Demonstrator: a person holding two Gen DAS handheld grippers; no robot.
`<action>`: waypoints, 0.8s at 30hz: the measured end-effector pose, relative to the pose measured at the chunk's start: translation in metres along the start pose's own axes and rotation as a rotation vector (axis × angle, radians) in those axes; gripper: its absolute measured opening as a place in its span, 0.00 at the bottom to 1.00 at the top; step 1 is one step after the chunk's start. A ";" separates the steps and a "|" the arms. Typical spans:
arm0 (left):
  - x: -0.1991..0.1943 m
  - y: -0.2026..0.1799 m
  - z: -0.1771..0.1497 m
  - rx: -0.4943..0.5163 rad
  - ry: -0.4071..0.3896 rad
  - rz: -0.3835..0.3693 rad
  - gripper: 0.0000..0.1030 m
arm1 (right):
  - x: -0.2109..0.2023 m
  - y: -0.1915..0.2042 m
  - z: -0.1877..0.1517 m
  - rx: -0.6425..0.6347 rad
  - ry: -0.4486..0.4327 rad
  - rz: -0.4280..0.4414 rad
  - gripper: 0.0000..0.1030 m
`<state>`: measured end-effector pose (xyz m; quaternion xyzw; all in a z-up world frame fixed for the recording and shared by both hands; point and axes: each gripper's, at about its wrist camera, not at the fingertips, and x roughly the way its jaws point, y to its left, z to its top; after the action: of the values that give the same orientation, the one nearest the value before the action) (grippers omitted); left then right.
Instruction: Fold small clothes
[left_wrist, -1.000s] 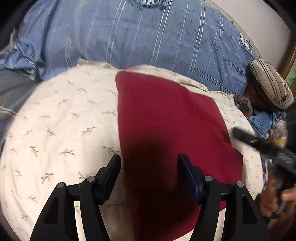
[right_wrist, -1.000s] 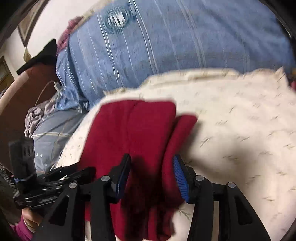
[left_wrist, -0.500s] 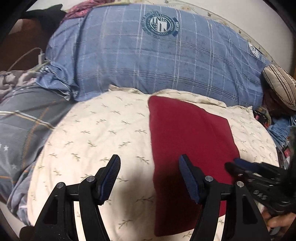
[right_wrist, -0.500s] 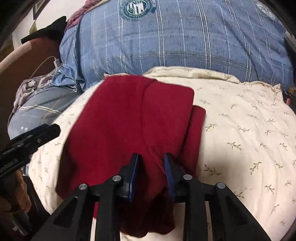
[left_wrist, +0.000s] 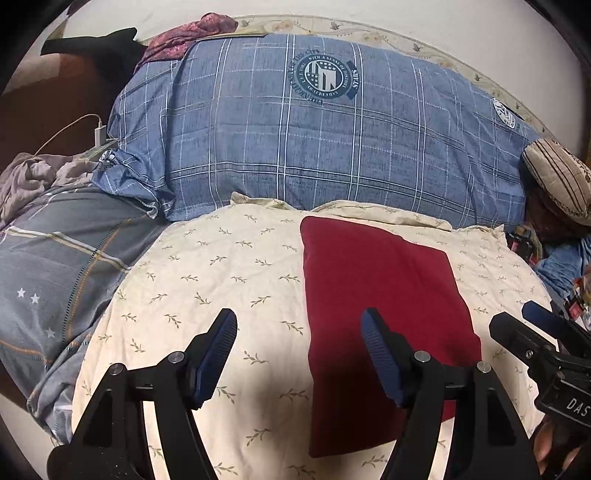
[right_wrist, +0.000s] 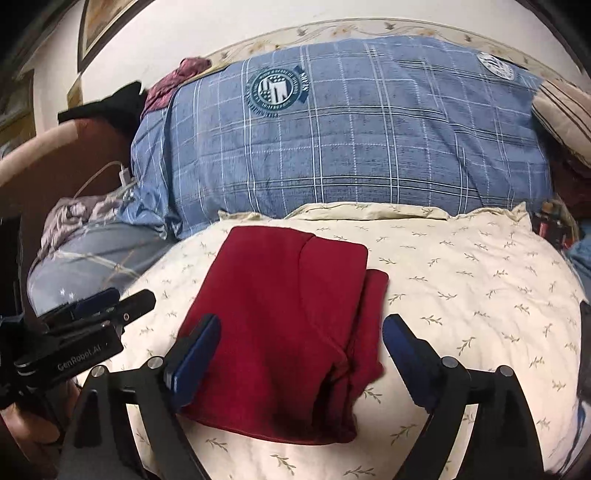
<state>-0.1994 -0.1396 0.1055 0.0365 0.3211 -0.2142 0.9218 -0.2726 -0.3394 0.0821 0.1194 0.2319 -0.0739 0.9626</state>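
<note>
Left wrist: left claw (left_wrist: 298, 354) spread wide, empty, above cream pillow (left_wrist: 207, 280); folded red garment (left_wrist: 380, 317) lay on the pillow, right of centre. Right claw's body read "DAS".

Right wrist: right claw (right_wrist: 301, 356) wide, empty, straddling the garment's near edge. Left claw's body read "GenRobot.AI".

A dark red garment (right_wrist: 288, 317) lies folded flat into a rough rectangle on a cream leaf-print pillow (right_wrist: 472, 295). Its upper layer shows a curved seam, and a narrower folded strip pokes out from under its right edge (left_wrist: 376, 314).
</note>
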 end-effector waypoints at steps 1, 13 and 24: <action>0.000 0.001 0.001 0.000 -0.001 -0.002 0.67 | 0.000 0.000 0.000 0.008 0.001 -0.005 0.88; -0.001 0.002 0.002 0.016 0.008 0.007 0.67 | 0.006 -0.007 -0.009 0.048 0.035 -0.025 0.89; 0.007 0.002 0.001 0.030 0.023 0.010 0.67 | 0.014 -0.006 -0.014 0.039 0.077 -0.046 0.89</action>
<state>-0.1934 -0.1408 0.1019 0.0545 0.3284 -0.2141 0.9183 -0.2669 -0.3423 0.0624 0.1356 0.2698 -0.0961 0.9485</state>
